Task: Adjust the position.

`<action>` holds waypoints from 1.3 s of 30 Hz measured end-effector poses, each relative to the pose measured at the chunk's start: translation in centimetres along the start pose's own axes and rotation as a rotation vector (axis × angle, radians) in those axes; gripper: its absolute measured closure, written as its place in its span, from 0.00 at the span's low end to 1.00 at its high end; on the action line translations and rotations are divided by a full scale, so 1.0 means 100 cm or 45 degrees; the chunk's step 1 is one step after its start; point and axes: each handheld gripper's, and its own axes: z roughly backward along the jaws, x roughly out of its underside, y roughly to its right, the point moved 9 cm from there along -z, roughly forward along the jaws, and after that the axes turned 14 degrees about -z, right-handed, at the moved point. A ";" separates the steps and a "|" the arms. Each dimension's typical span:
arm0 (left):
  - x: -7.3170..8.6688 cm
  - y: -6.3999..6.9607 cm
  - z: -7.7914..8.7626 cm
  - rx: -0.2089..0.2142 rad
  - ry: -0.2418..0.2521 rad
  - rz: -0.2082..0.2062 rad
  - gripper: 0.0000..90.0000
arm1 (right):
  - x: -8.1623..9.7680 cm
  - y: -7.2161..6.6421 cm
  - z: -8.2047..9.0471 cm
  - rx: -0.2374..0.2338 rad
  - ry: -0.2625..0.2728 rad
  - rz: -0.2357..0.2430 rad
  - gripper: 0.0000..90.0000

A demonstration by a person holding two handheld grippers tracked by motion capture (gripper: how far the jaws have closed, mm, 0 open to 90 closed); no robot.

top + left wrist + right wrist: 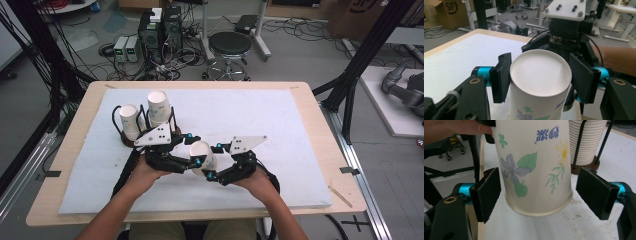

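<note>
Your left gripper (196, 162) is clamped on a single paper cup (202, 156), which it holds clear of the white foam mat (260, 120) near the front centre of the table (80, 131). In the left gripper view the cup (540, 85) is seen bottom-end first, with both black pads (501, 77) pressed against its sides just below the base rim. Your right gripper (214, 175) faces the left one from the other side of the cup. In the right gripper view its jaws stand wide apart, one on each side of the cup's (534, 165) open rim, and neither pad (489, 192) touches the wall. The cup is printed with a purple flower, green leaves and a yellow flower, and the print appears inverted in that view. Behind your left gripper, at the left rear of the mat, a wire cup holder (145, 131) on a brown base carries two stacks of paper cups (159, 107). The ribbed stack (587, 141) is visible behind the held cup in the right gripper view.
</note>
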 end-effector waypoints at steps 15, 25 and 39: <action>-0.003 0.004 -0.004 0.027 0.027 0.011 0.42 | 0.002 -0.002 0.002 -0.048 0.017 0.021 0.34; 0.005 0.001 -0.006 -0.011 -0.044 0.024 0.18 | 0.007 0.000 0.003 -0.038 -0.053 0.049 0.38; 0.017 0.005 0.002 0.078 -0.127 0.012 0.16 | 0.015 0.008 0.014 0.034 -0.255 0.122 0.37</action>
